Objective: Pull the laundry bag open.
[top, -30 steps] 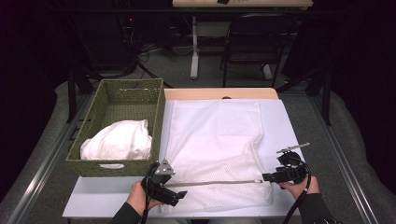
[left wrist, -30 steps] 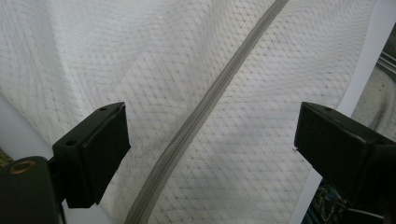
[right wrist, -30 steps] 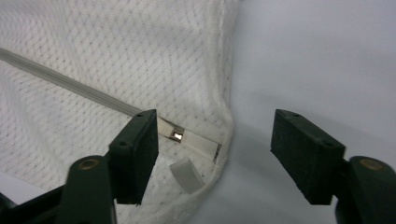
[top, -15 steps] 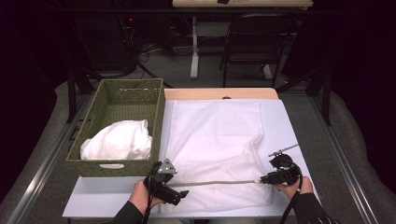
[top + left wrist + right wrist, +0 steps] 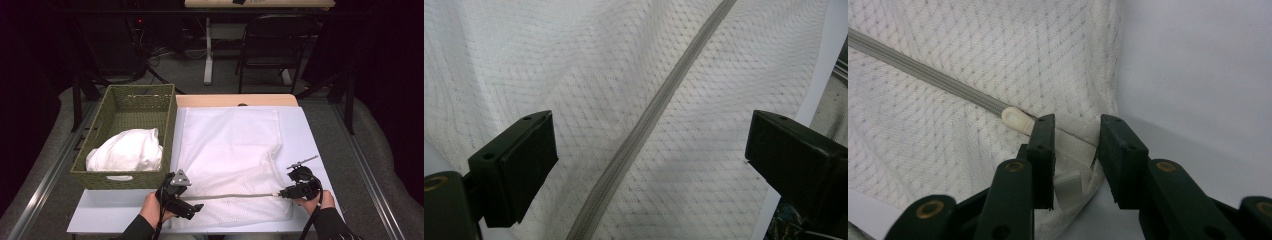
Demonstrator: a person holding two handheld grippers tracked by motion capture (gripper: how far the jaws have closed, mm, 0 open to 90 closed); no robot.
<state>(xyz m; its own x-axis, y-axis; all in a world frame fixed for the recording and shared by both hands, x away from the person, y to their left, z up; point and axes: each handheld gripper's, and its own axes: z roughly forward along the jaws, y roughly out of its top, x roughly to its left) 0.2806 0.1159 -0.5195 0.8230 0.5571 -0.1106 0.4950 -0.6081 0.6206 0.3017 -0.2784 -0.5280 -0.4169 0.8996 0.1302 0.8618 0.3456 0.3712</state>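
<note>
With the mesh laundry bag (image 5: 235, 165) lying at the lower centre of the high view, the right claw (image 5: 1075, 160) stands narrow around its corner by the zipper pull (image 5: 1015, 119) and should pinch squarely, while the left claw (image 5: 649, 165) hangs wide over the zipper (image 5: 649, 125).

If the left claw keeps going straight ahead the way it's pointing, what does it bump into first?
Most likely the grey zipper on the white mesh bag. The left claw is wide open with the zipper running between its jaws, right ahead. How close it is I can't tell.

A mesh bag (image 5: 227, 165) lies flat on the table (image 5: 310, 135), a basket (image 5: 120, 107) just left of it.
</note>
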